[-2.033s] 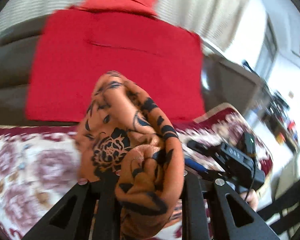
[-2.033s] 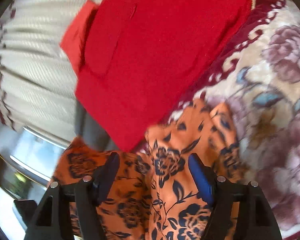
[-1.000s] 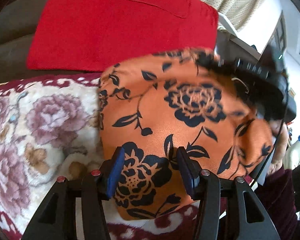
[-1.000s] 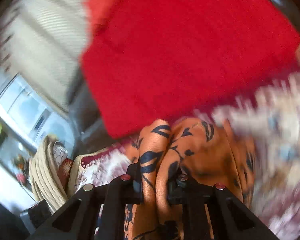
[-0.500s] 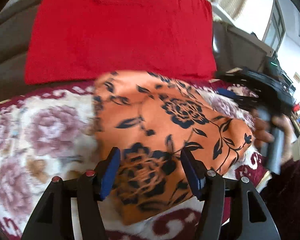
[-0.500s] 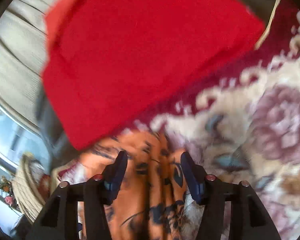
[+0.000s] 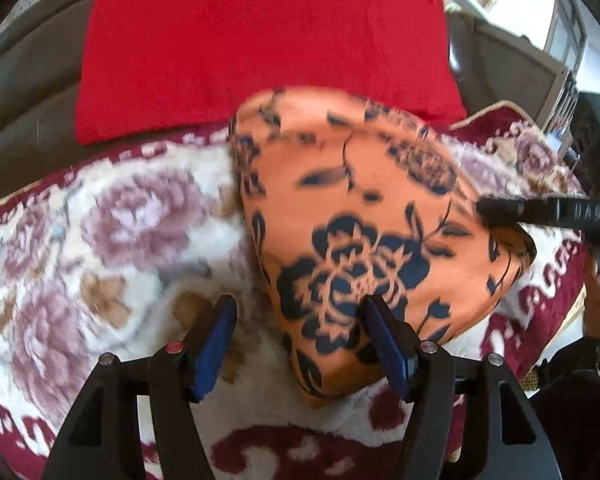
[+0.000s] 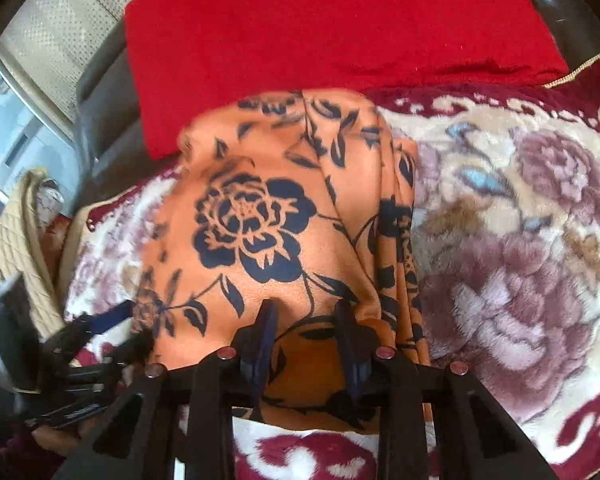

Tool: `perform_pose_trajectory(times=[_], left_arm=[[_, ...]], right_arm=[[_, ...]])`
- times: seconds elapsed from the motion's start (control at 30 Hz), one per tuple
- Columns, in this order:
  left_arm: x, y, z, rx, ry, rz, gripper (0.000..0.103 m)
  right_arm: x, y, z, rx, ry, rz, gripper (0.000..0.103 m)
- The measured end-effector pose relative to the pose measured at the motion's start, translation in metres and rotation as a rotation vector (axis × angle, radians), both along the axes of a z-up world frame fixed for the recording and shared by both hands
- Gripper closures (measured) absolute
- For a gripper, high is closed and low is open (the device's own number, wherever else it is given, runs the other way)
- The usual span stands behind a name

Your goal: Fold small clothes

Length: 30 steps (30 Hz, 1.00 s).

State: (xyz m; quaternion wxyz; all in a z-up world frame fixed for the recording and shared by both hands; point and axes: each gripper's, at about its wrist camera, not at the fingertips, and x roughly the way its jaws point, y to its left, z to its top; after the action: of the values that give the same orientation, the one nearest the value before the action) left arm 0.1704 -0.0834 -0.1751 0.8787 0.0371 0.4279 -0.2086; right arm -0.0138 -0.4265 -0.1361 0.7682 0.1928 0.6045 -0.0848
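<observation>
An orange cloth with a dark floral print (image 7: 364, 232) lies folded on the flowered blanket (image 7: 112, 240); it also shows in the right wrist view (image 8: 276, 232). My left gripper (image 7: 300, 316) is open and empty, its right finger over the cloth's near-left edge. My right gripper (image 8: 306, 316) is open, its fingers resting on the cloth's near edge without pinching it. The right gripper also shows at the right of the left wrist view (image 7: 540, 210), touching the cloth's right edge. The left gripper shows at lower left in the right wrist view (image 8: 100, 332).
A red cloth (image 7: 260, 40) lies folded just behind the orange one, also seen in the right wrist view (image 8: 332, 20). A dark sofa back (image 7: 28, 92) runs behind. A cream quilted item (image 8: 24, 232) sits off the blanket's left edge.
Both grippers held the bunched orange cloth, laid it flat on the blanket and let go. The left gripper has drawn back toward the near-left; the right has come down onto the cloth's edge.
</observation>
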Motion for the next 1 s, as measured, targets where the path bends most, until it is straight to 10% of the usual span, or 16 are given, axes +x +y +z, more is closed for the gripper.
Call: perform_pose_trajectory(times=[0.17,0.47,1.0], left_arm=[[0.016,0.0,0.016,0.01,-0.064,0.021,0.035],[0.029,-0.003,0.006,0.046,-0.058,0.049,0.035],[0.002,-0.003,0.034,0.112,-0.162,0.086,0.035]], right_arm=[[0.04,-0.012,0.033,-0.013,-0.134,-0.021,0.067],[0.129,-0.045,-0.067,0.004,0.078,-0.147,0.067],[0.003,0.025,0.012,-0.119,-0.071,-0.025,0.067]])
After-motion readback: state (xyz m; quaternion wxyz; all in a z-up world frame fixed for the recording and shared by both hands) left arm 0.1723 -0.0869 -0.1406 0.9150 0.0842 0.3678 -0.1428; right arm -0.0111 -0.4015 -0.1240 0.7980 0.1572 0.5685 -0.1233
